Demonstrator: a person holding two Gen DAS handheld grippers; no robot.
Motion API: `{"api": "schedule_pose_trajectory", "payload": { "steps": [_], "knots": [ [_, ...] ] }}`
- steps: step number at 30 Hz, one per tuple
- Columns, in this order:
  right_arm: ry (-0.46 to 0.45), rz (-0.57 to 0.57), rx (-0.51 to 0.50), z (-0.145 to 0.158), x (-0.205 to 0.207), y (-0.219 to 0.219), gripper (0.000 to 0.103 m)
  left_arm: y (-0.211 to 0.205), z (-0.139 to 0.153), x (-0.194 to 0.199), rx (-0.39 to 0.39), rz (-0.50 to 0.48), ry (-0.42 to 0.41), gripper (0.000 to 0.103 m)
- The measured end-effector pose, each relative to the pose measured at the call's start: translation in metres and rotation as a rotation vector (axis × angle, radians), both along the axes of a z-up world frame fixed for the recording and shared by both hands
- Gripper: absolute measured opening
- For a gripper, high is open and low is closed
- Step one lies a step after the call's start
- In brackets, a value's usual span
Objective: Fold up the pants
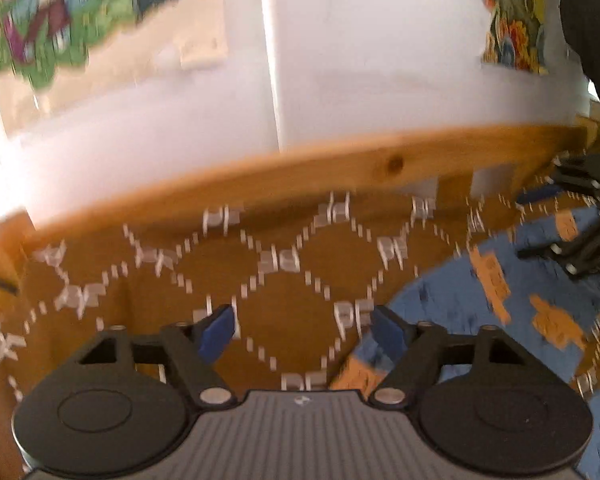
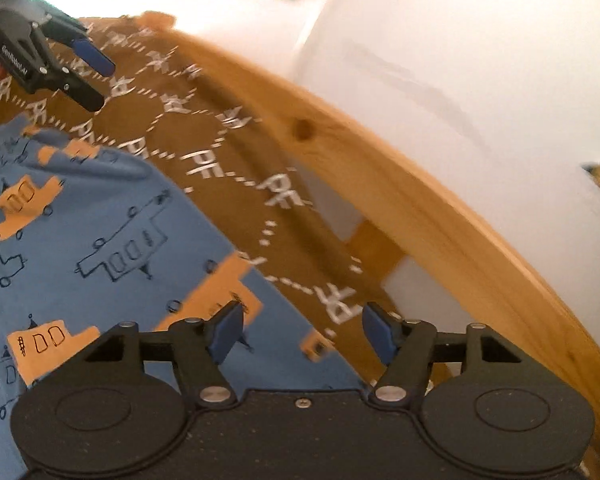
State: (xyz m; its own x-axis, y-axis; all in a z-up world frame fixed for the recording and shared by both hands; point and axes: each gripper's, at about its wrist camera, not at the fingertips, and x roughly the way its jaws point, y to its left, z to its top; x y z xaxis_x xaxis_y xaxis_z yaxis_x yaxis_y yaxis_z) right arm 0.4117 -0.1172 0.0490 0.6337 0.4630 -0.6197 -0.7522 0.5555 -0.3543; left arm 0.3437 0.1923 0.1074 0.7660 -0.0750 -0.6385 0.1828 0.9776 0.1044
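Blue pants (image 2: pixel 100 240) with orange trucks, flat on a brown patterned bedspread (image 2: pixel 188 128) beside a wooden rail (image 2: pixel 400 184). Left gripper (image 1: pixel 300 330) open and empty over bare bedspread, pants off to its right. Right gripper (image 2: pixel 300 330) open, empty, directly above the pants' edge, thus nearer.

Both wrist views close, angled down over bedspread (image 1: pixel 284 312); shared wooden rail (image 2: pixel 400 184)
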Motion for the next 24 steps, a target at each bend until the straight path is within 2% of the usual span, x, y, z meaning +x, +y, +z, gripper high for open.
{"api": "schedule_pose_trajectory", "payload": {
  "steps": [2, 4, 6, 7, 8, 9, 10, 12, 14, 20, 23, 24],
  "knots": [
    [0.014, 0.004, -0.019, -0.006, 0.004, 0.012, 0.061, 0.000, -0.010, 0.002, 0.017, -0.033, 0.075, 0.062],
    [0.045, -0.012, -0.030, -0.014, 0.014, 0.022, 0.057, -0.007, -0.022, 0.000, 0.077, -0.081, 0.140, 0.052],
    [0.068, -0.031, -0.047, -0.021, 0.021, 0.027, 0.051, -0.016, -0.032, 0.000, 0.183, -0.087, 0.174, 0.030],
    [0.077, -0.046, -0.053, -0.025, 0.023, 0.028, 0.044, -0.021, -0.034, 0.000, 0.231, -0.084, 0.179, 0.024],
    [0.092, -0.057, -0.049, -0.027, 0.025, 0.028, 0.040, -0.024, -0.036, 0.000, 0.247, -0.075, 0.188, 0.011],
    [0.110, -0.063, -0.040, -0.029, 0.027, 0.028, 0.030, -0.026, -0.035, 0.001, 0.242, -0.060, 0.204, 0.001],
    [0.121, -0.067, -0.032, -0.029, 0.026, 0.027, 0.019, -0.028, -0.034, 0.002, 0.230, -0.039, 0.217, 0.000],
    [0.117, -0.068, -0.033, -0.029, 0.022, 0.028, 0.003, -0.036, -0.031, -0.002, 0.258, -0.024, 0.193, 0.000],
    [0.076, -0.062, -0.030, -0.026, 0.012, 0.028, 0.001, -0.042, -0.030, -0.010, 0.293, 0.005, 0.135, 0.000],
    [-0.048, -0.096, 0.026, -0.002, -0.014, 0.024, 0.000, -0.042, 0.001, -0.031, 0.329, 0.150, -0.069, 0.000],
    [-0.074, -0.112, 0.020, 0.005, -0.021, 0.025, 0.000, -0.039, 0.009, -0.033, 0.326, 0.202, -0.085, 0.000],
    [-0.072, -0.109, 0.013, 0.006, -0.023, 0.025, 0.000, -0.037, 0.011, -0.034, 0.288, 0.186, -0.068, 0.000]
  ]
}}
